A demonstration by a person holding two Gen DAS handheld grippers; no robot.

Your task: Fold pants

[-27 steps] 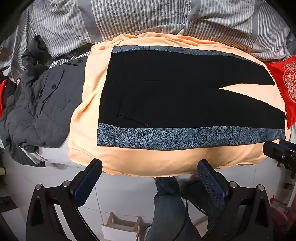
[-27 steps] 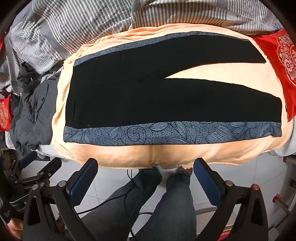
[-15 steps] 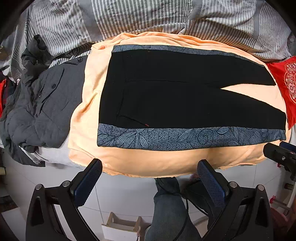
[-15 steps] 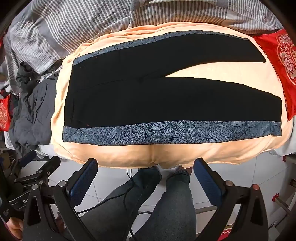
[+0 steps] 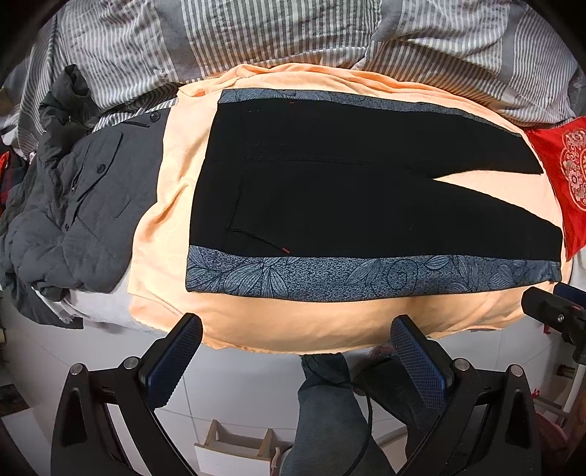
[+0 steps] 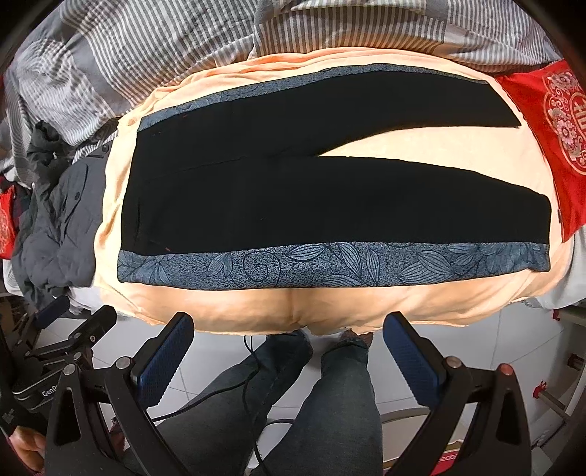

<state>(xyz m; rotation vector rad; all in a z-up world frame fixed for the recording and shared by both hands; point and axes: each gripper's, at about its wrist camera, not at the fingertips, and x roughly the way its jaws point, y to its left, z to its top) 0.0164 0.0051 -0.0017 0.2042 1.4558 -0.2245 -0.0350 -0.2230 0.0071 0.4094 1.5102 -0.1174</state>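
Observation:
Black pants [image 5: 348,197] with blue floral side stripes lie flat on a peach cover [image 5: 293,326] over the bed, waist at the left, the two legs spread apart toward the right. They also show in the right wrist view [image 6: 293,197]. My left gripper [image 5: 296,337] is open and empty, held above the floor just off the bed's near edge. My right gripper [image 6: 289,337] is open and empty in the same way, and part of it shows at the right edge of the left wrist view [image 5: 553,315].
A grey jacket [image 5: 73,212] is heaped at the left of the bed. A striped duvet [image 5: 293,33] lies at the back. A red cushion [image 6: 549,121] is at the right. The person's legs [image 6: 329,402] stand on the white tiled floor below, with a cable.
Both grippers have shifted slightly; the pants sit marginally lower and closer in both views. The pants themselves have not moved.

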